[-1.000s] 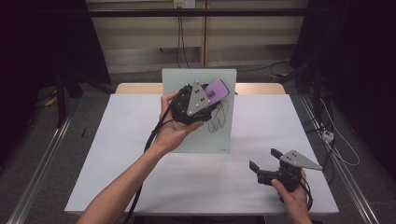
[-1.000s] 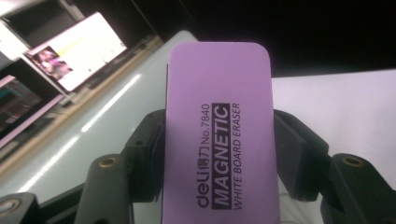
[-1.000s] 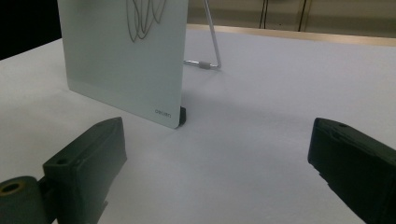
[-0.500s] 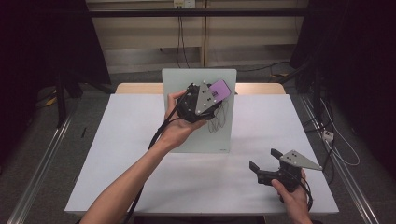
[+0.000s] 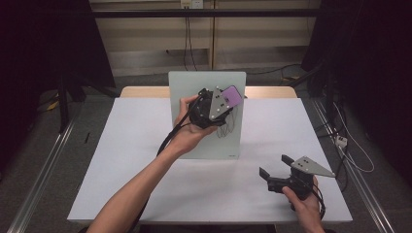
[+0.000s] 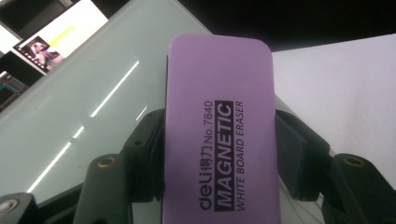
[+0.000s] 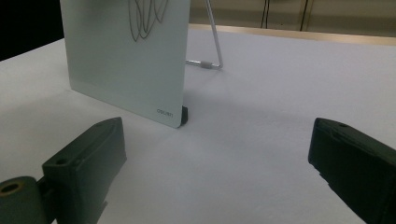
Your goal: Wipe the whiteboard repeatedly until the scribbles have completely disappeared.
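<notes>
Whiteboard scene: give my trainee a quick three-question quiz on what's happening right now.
1. True or false: the left gripper is shut on the purple eraser.
2. What is drawn on the whiteboard: A) black scribbles B) red arrows C) nothing?
3. Fill in: the right gripper sits with its jaws ____, low over the white table.

Key: 1 true; 2 A, black scribbles beside the eraser; 3 open, holding nothing.
</notes>
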Tool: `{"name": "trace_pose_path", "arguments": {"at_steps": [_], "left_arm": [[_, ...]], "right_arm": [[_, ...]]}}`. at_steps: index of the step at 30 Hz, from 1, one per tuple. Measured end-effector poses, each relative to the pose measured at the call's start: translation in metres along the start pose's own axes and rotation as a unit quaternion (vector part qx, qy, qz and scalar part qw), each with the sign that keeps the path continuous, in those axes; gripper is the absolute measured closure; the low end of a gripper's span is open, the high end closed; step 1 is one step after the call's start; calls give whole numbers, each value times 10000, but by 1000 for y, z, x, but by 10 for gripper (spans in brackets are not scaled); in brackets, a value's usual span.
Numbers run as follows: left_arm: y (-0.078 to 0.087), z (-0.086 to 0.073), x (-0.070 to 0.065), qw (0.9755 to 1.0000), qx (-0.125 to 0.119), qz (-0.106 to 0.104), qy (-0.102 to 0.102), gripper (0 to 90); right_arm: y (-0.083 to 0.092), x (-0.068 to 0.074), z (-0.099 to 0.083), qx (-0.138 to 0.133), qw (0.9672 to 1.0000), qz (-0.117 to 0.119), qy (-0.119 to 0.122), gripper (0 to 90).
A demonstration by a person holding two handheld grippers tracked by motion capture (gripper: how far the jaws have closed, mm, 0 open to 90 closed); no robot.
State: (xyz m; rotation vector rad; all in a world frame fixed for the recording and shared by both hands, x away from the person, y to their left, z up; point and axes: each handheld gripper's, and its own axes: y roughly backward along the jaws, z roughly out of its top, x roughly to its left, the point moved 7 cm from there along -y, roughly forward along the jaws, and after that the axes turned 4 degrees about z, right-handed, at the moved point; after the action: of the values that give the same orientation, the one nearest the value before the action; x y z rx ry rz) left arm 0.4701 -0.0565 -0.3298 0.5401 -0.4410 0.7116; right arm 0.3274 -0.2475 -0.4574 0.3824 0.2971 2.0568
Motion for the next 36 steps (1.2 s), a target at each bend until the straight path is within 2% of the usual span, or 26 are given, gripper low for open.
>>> {"name": "trace_pose_path", "arguments": {"at_steps": [11,19,23,24,26,29,36], "left_arm": [[-2,-5,-12,9997,17,-205,119,407],[-5,-13,-26,9992,74,-384,110,407],[-5,-15,-30,9990,125,-433,-36,407],[-5,-15,-30,9989,108,-454,33,408],[-5,-14,-27,9984,135,-531,108,408],[-3,-9,-18,9987,134,-470,127,408],[3,12,21,9989,-29,-252,387,408]], "right_arm": [[0,0,0,8,10000,-16,13,38],[0,0,0,8,10000,-9,12,38],[0,0,0,5,10000,-5,22,38],[0,0,0,2,10000,0,24,38],[0,0,0,5,10000,3,23,38],[1,0,0,3,10000,18,27,38],[1,1,0,-14,10000,29,37,39]]}}
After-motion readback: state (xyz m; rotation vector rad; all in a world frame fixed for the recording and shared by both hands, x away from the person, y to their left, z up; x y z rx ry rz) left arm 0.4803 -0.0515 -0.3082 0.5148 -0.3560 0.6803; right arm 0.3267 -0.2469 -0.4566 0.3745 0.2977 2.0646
